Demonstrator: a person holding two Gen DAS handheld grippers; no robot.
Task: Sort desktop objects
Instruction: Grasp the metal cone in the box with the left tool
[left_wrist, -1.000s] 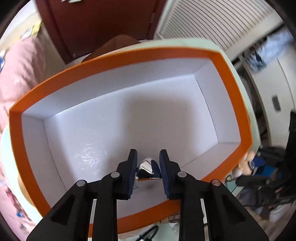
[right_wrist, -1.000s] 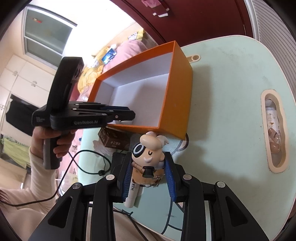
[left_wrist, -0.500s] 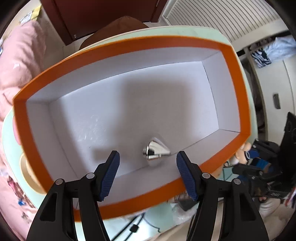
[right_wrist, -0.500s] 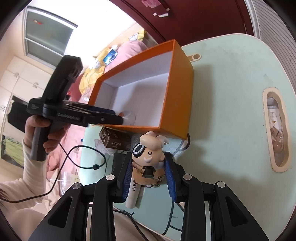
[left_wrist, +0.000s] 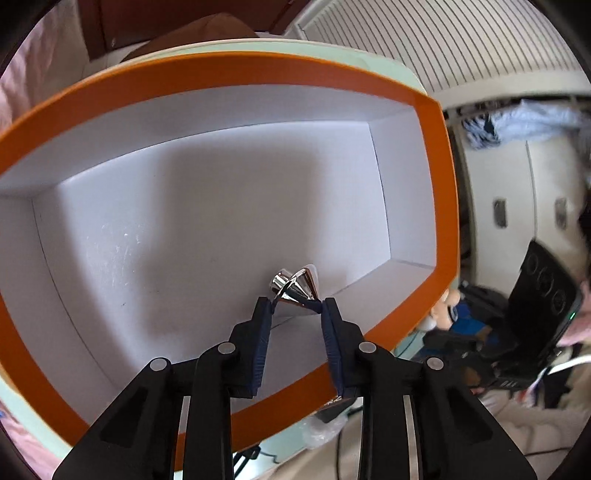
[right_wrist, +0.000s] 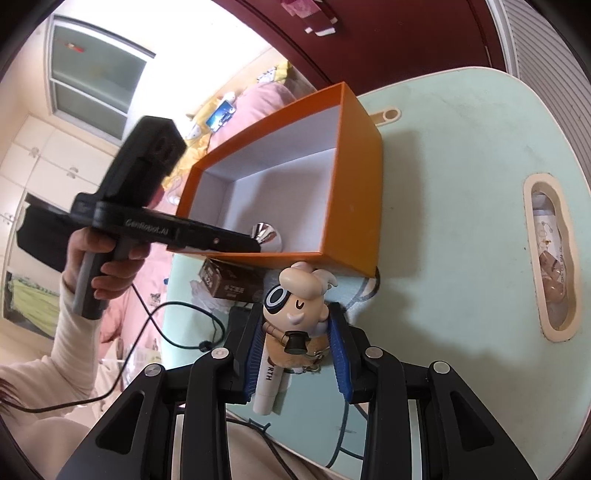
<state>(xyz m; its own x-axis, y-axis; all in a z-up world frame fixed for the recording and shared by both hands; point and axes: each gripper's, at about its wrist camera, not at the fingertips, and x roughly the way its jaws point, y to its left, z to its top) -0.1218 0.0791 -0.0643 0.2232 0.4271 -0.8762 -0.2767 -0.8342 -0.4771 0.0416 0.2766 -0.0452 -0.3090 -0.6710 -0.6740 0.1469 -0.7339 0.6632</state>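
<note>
Two grippers busy: my left gripper (left_wrist: 297, 309), jaws just closing beside the shiny chrome cone (left_wrist: 295, 286) in the orange cardboard box (left_wrist: 436, 206), should withdraw straight up, while my right gripper (right_wrist: 295, 345) clenches the cartoon pilot figurine (right_wrist: 295, 306).

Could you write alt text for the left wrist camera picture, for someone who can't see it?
Black tongs with blue pads, just closing, reach into an orange box with a white inside; a shiny silver cone lies at their tips.
</note>
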